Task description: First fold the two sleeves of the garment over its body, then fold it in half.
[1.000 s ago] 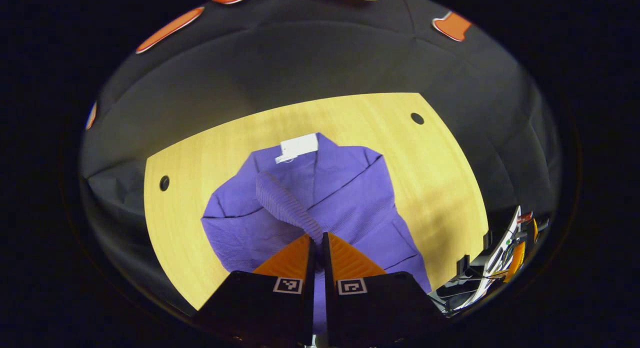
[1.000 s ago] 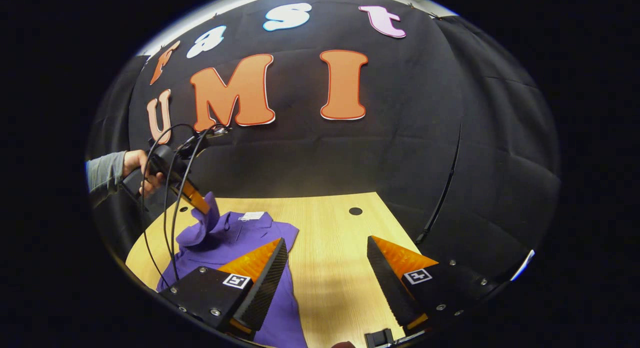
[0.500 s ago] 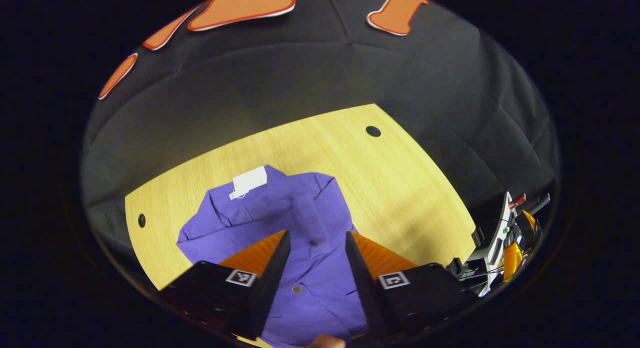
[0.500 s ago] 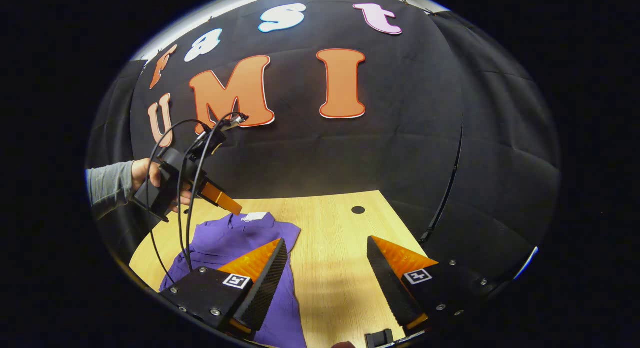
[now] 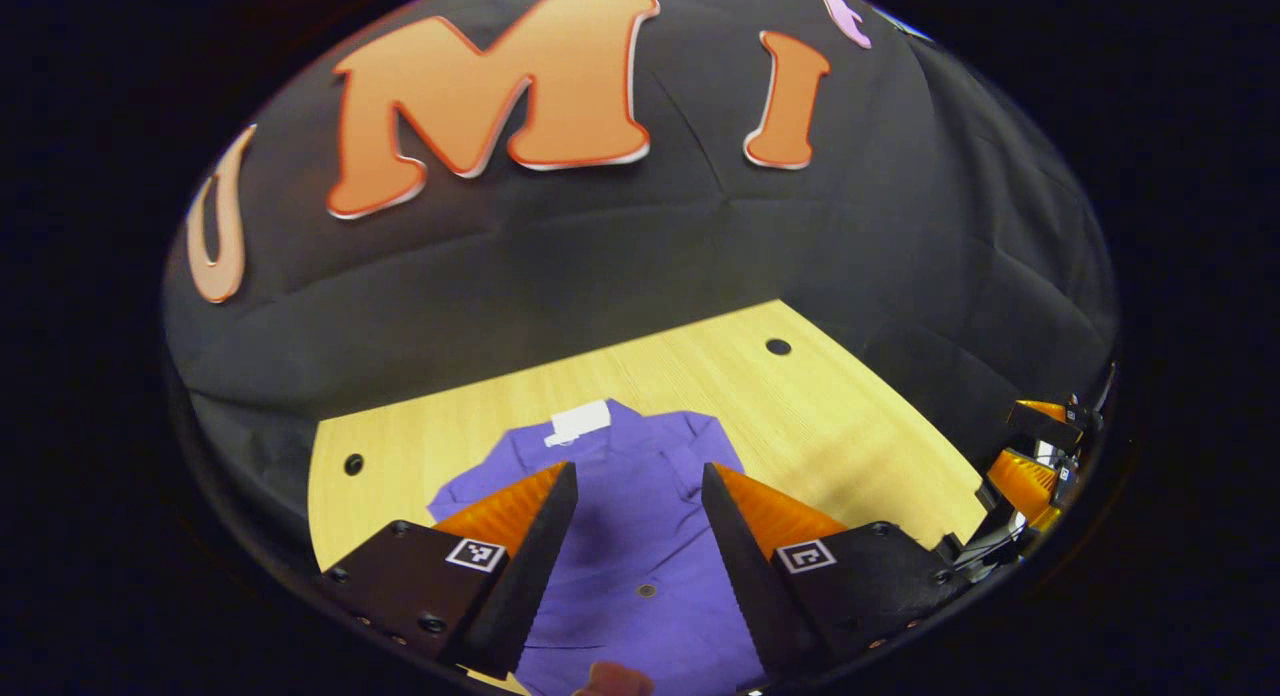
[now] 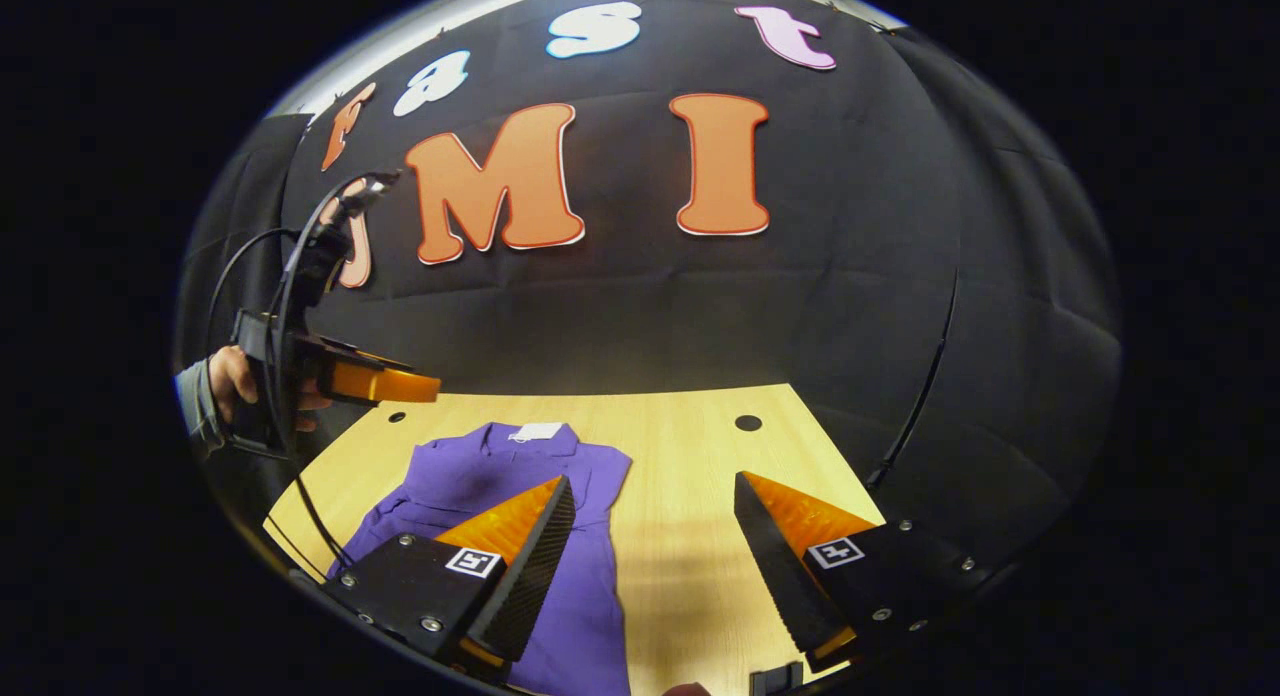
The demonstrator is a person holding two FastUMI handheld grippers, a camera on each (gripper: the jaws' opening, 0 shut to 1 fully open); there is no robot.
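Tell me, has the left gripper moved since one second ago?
Yes. In the right gripper view, the left gripper has risen and pulled back from the purple garment, toward the table edge, jaws open.

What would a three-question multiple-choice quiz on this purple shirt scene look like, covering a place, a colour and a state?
1. Where does the white tag lie?
A. at the collar
B. on the bare table
C. in the left gripper

2. What colour is the shirt?
A. green
B. purple
C. red

3. How do the left gripper's jaws stand?
A. shut on a sleeve
B. shut on nothing
C. open, above the shirt

Answers: 1 A, the tag sits at the shirt's far, collar end; 2 B, purple against the wooden table; 3 C, the fingers stand apart with the shirt visible between them.
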